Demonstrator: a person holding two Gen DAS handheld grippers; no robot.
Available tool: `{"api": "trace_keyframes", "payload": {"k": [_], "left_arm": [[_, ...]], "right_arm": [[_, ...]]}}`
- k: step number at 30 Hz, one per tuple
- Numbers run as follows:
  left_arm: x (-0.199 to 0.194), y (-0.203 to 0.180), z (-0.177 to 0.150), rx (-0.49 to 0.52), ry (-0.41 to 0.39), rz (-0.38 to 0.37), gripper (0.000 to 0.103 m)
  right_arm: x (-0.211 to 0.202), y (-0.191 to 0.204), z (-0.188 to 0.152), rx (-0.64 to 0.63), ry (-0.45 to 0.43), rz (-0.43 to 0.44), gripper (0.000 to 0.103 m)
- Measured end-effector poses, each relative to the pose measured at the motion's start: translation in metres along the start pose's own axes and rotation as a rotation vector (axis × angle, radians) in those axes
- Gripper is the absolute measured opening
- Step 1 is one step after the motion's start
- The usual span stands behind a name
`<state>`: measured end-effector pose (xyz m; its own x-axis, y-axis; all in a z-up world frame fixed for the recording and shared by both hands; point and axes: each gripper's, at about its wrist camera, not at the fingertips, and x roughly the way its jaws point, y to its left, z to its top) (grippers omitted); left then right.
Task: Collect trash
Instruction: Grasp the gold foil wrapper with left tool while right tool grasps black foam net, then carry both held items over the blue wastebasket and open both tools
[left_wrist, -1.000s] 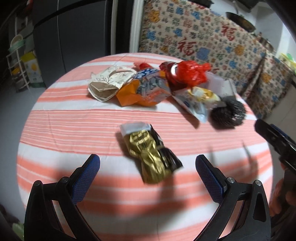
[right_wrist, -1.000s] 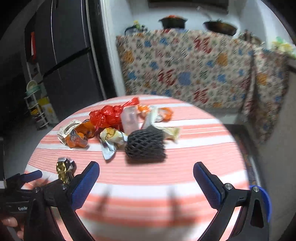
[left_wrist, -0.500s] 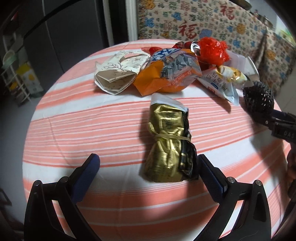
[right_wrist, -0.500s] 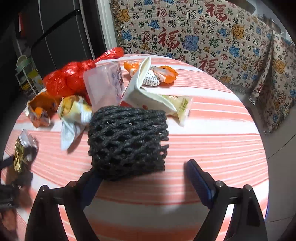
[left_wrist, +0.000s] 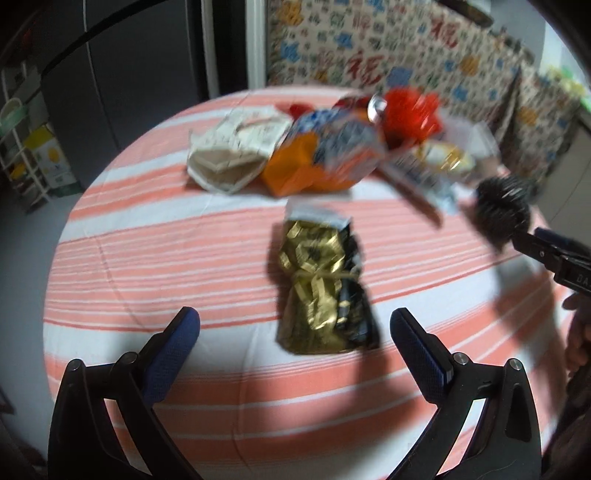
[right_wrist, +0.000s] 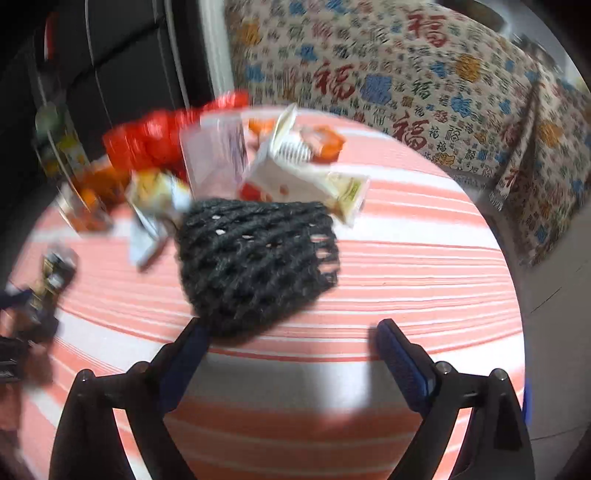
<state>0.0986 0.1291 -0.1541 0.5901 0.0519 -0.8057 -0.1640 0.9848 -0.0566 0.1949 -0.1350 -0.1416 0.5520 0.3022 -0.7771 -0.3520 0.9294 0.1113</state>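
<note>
A crumpled gold and black wrapper (left_wrist: 321, 291) lies on the striped round table (left_wrist: 147, 258). Its near end sits between the tips of my left gripper (left_wrist: 295, 321), which is open and does not press on it. A black foam fruit net (right_wrist: 255, 266) lies just ahead of my right gripper (right_wrist: 291, 332). The net's near edge reaches the left fingertip (right_wrist: 192, 339). The right jaws are opening, wide apart, and the pads do not press on the net. In the left wrist view the right gripper (left_wrist: 554, 251) shows beside the net (left_wrist: 502, 210).
More trash is piled at the table's far side: a red plastic bag (left_wrist: 410, 110), an orange and blue snack bag (left_wrist: 325, 155), a white paper bag (left_wrist: 232, 155), a white carton (right_wrist: 295, 173) and a clear cup (right_wrist: 214, 151). A patterned cloth (right_wrist: 443, 92) hangs behind.
Both grippers have come down closer to the table. The gold wrapper now sits between the left tips, and the black net now reaches the right gripper's left fingertip.
</note>
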Motion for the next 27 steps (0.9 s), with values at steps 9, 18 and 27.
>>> {"api": "trace_keyframes", "payload": {"k": [9,18,27], "left_arm": [[0.010,-0.012,0.014,0.051,0.047,-0.041,0.066],[-0.009,-0.012,0.007,0.038,-0.006,-0.148,0.031],[-0.061,-0.043,0.002,0.077,-0.070,-0.221,0.029]], "right_arm": [[-0.003,0.036,0.032,-0.092,0.002,0.028,0.085],[-0.024,0.019,0.023,0.001,0.029,0.088,0.013],[-0.089,0.008,-0.009,0.017,0.000,0.116,0.013]]}}
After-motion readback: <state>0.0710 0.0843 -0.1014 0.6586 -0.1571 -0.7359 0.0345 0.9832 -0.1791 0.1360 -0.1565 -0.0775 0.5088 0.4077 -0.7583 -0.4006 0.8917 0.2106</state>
